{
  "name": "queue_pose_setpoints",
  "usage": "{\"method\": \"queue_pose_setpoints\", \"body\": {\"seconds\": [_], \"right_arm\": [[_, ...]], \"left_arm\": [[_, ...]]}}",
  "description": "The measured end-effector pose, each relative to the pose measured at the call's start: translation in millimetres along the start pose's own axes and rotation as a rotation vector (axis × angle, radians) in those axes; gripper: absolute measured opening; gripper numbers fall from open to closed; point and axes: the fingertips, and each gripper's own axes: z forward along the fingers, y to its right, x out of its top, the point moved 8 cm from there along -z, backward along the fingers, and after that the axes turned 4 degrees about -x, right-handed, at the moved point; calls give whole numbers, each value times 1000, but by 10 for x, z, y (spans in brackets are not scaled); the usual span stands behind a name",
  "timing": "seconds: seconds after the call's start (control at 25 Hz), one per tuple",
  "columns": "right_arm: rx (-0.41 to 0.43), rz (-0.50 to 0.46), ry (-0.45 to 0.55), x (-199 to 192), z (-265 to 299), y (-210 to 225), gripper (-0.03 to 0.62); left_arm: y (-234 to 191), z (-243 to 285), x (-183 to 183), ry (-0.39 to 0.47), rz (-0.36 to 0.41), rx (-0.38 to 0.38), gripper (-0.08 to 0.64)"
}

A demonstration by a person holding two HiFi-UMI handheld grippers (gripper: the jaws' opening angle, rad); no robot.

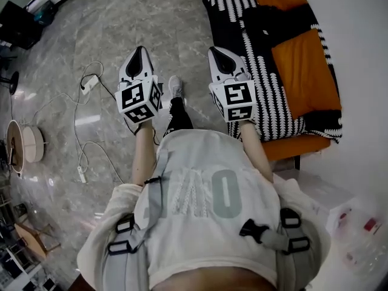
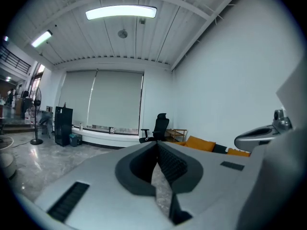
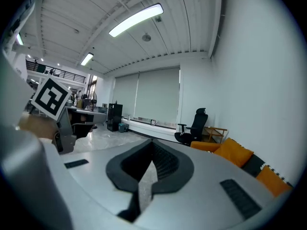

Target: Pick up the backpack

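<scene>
While grey webbing straps (image 1: pixel 156 190) cross the shirt (image 1: pixel 206 223), left tool (image 1: pixel 140 53) and right tool (image 1: pixel 219 53) press ribbed pads (image 2: pixel 173 166) together.

From above, the person wears a loose pale grey short-sleeved T-shirt (image 1: pixel 203 238) with large grey letters, black trousers (image 1: pixel 177 119) and a white shoe (image 1: pixel 175 87) at twelve o'clock. Grey webbing straps with black plastic buckles (image 1: pixel 126 238) cross both shoulders. The white, black-padded left gripper (image 1: pixel 140 50) and right gripper (image 1: pixel 218 51) each carry a black-and-white marker cube (image 1: pixel 139 99).

Orange sofa (image 1: pixel 303 71) w/ striped blanket (image 1: pixel 227 5); pwr strip (image 1: pixel 89 85) on floor (image 1: pixel 121 29).
</scene>
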Motion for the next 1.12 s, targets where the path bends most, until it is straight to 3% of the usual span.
{"method": "queue_pose_setpoints", "body": {"seconds": [0.36, 0.8, 1.12], "right_arm": [[-42, 31, -17, 104, 774, 346, 6], [3, 84, -22, 596, 2455, 646, 6], [20, 122, -19, 804, 3589, 881, 6]], "left_arm": [[-148, 982, 87, -7, -46, -71, 18], [-706, 2566, 504, 2, 10, -178, 18], [-1301, 3590, 691, 25, -3, -164, 18]]}}
